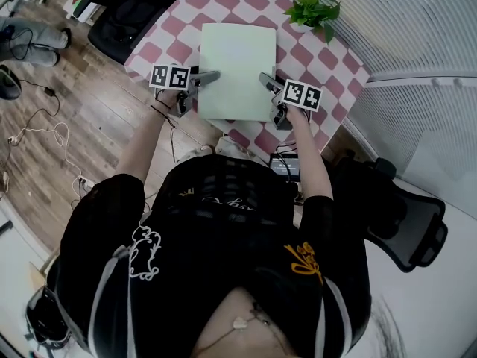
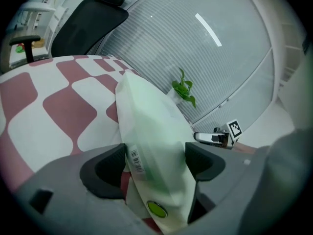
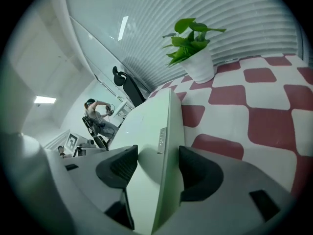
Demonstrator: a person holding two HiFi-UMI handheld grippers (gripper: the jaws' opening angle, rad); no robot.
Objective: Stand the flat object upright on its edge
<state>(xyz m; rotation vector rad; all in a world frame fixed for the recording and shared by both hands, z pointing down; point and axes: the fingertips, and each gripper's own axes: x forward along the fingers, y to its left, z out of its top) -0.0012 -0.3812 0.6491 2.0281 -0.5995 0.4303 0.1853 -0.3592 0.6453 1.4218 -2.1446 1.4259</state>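
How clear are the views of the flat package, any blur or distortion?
Head view: evenly lit, sharp, wide-angle bowing at edges. Left gripper view: heavy fisheye, pale green package slightly soft close up. Right gripper view: black corners, package edge crisp.

1. The pale green flat rectangular package lies on the pink-and-white checked table, at my 12 o'clock.
2. My left gripper has the package's 9 o'clock edge between its parted jaws. My right gripper has the 3 o'clock edge likewise.
3. The small leafy plant in a white pot stands on the table at the package's 1 o'clock.
4. The black office chair stands beyond the table, at 10 o'clock.
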